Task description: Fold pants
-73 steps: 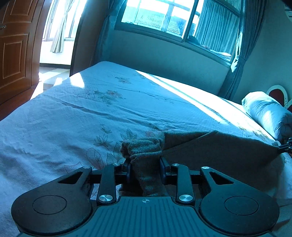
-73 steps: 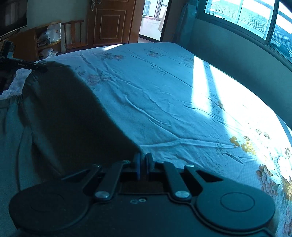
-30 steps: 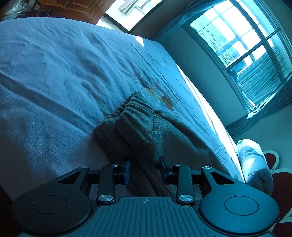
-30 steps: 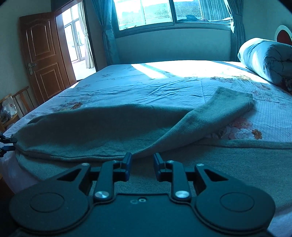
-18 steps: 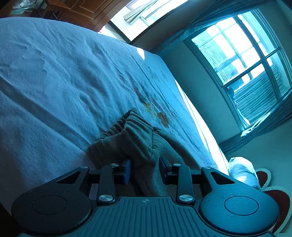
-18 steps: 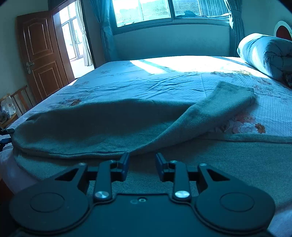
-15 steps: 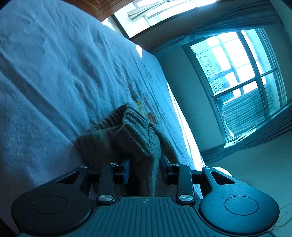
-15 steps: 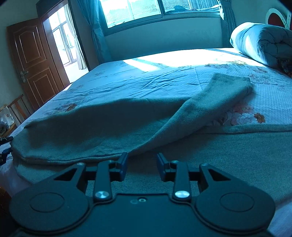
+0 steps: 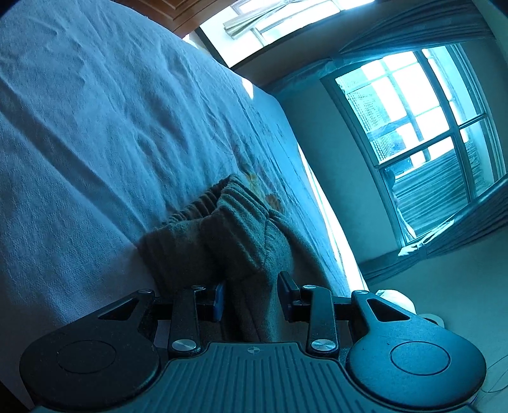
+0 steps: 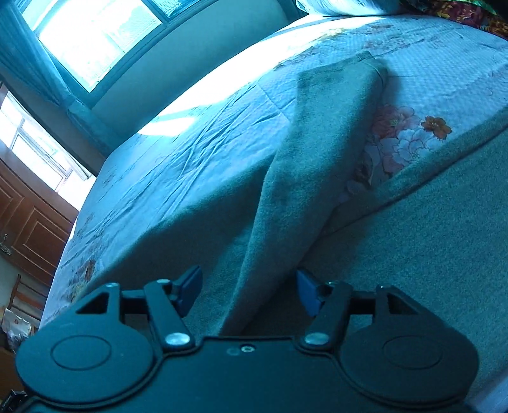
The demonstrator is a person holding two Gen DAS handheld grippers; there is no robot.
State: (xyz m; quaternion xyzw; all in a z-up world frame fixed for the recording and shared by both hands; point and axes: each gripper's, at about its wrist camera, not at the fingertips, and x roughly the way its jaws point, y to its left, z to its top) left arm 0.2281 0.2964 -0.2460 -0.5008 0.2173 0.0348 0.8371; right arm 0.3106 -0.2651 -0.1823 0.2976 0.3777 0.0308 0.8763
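Note:
Grey-green pants [image 10: 317, 178] lie on the bed, one leg folded over the other. In the left wrist view the bunched ribbed waistband [image 9: 228, 228] rests on the sheet, and cloth runs back between the fingers of my left gripper [image 9: 250, 297]; the jaws stand apart with a gap on the right side. In the right wrist view my right gripper [image 10: 249, 292] is wide open, and a fold of the pants passes between its fingers untouched. The folded leg's hem [image 10: 365, 60] lies far ahead.
The bed [image 9: 95, 111] has a pale blue flowered sheet. A window [image 9: 422, 111] and curtain stand beyond it. A wooden door [image 10: 28, 222] is at left in the right wrist view. A rolled quilt [image 10: 343, 6] lies at the head.
Both grippers have let go of the pants and opened. The right gripper has opened wider and tilted over the folded leg. The left gripper has tilted further, with the waistband lying on the bed.

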